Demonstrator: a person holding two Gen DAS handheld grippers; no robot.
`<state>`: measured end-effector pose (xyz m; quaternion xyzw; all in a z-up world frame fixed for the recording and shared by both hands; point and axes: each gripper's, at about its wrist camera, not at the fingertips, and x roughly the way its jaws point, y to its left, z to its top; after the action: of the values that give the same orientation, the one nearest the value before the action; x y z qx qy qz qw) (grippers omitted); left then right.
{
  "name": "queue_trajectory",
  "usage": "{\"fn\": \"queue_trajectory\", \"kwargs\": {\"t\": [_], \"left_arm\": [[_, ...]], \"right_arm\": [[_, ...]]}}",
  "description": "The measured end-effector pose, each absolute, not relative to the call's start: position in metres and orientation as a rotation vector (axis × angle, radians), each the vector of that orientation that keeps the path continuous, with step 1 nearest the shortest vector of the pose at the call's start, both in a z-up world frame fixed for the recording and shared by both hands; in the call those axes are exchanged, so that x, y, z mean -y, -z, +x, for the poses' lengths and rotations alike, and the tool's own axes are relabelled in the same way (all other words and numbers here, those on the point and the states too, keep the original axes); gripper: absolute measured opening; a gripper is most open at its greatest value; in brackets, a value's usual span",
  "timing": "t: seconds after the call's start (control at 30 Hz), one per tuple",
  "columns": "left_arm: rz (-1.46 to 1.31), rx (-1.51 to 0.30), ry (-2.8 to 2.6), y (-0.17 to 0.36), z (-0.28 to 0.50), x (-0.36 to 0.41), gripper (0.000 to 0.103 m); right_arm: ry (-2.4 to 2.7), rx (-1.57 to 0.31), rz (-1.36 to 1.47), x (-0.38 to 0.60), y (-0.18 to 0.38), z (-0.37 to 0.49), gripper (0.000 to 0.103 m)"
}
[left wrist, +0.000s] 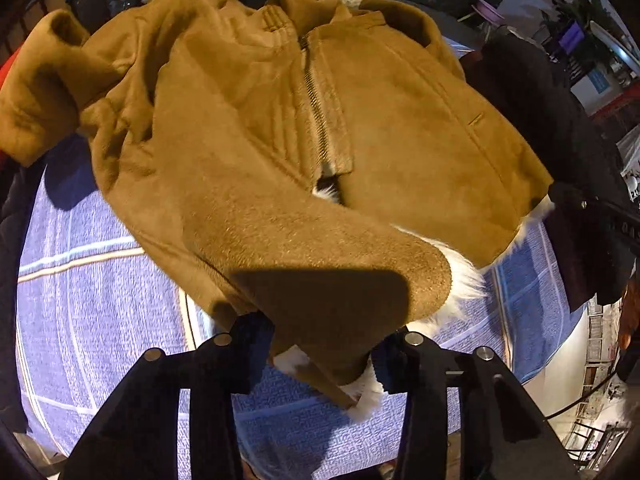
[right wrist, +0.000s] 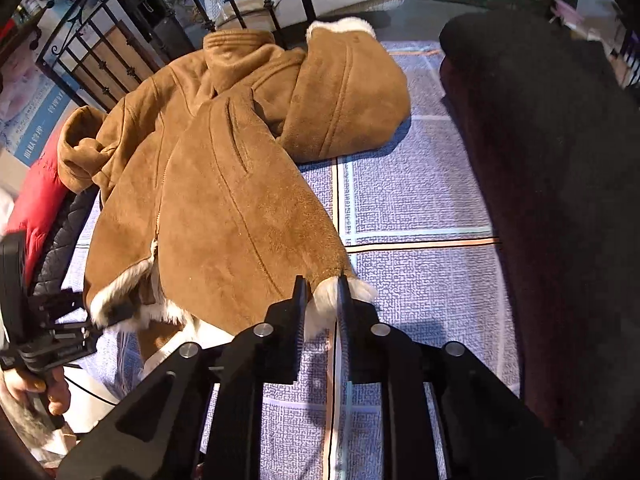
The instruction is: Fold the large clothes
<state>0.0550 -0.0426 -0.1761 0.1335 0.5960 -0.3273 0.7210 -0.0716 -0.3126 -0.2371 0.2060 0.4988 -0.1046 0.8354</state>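
A tan suede coat [left wrist: 380,120] with white fur lining lies spread on a lilac checked bedspread [left wrist: 100,300], zip closed, collar at the far end. My left gripper [left wrist: 324,356] is shut on a fur-trimmed edge of the coat's near side, and the cloth fills the gap between its fingers. In the right wrist view the coat [right wrist: 224,200] lies on the left, with its hood folded over at the back. My right gripper [right wrist: 322,292] stands open around the coat's furry near corner [right wrist: 326,300], with a gap showing beside the fur. The left gripper [right wrist: 86,320], held by a hand [right wrist: 36,388], sits at the furry hem on the far left.
A dark garment [right wrist: 560,200] is heaped along the right side of the bedspread [right wrist: 420,200]. A red padded garment [right wrist: 36,208] and a black quilted one lie at the left edge. A black iron bed frame [right wrist: 112,40] stands behind the coat.
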Motion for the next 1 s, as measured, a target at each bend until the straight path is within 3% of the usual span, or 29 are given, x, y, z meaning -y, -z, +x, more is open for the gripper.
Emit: {"fn": "queue_trajectory", "kwargs": {"t": [0.1, 0.3, 0.43, 0.57, 0.6, 0.63, 0.7, 0.9, 1.0], "left_arm": [[0.273, -1.307, 0.761, 0.167, 0.070, 0.057, 0.036], [0.286, -1.321, 0.829, 0.153, 0.092, 0.083, 0.036], [0.264, -1.358, 0.858, 0.151, 0.102, 0.086, 0.036], [0.139, -1.421, 0.881, 0.150, 0.119, 0.073, 0.036], [0.099, -1.434, 0.885, 0.150, 0.123, 0.068, 0.036], [0.064, -1.451, 0.886, 0.150, 0.127, 0.062, 0.036], [0.048, -1.475, 0.903, 0.150, 0.129, 0.053, 0.036], [-0.017, -1.418, 0.909, 0.117, 0.120, -0.004, 0.038], [-0.003, -1.328, 0.833, 0.090, 0.114, -0.052, 0.052]], "right_arm": [[0.077, -1.009, 0.432, 0.279, 0.231, -0.079, 0.063], [-0.197, -1.055, 0.206, 0.184, 0.251, -0.052, 0.063], [-0.251, -1.096, 0.330, 0.172, 0.284, -0.018, 0.063], [-0.272, -1.034, 0.275, 0.155, 0.288, 0.004, 0.062], [-0.249, -1.054, 0.264, 0.154, 0.294, 0.012, 0.053], [-0.244, -1.074, 0.266, 0.150, 0.297, 0.015, 0.030], [-0.203, -1.139, 0.238, 0.149, 0.308, 0.022, 0.009], [-0.368, -1.102, 0.294, 0.138, 0.259, 0.006, 0.004], [-0.607, -1.028, 0.465, 0.122, 0.205, -0.008, 0.001]]}}
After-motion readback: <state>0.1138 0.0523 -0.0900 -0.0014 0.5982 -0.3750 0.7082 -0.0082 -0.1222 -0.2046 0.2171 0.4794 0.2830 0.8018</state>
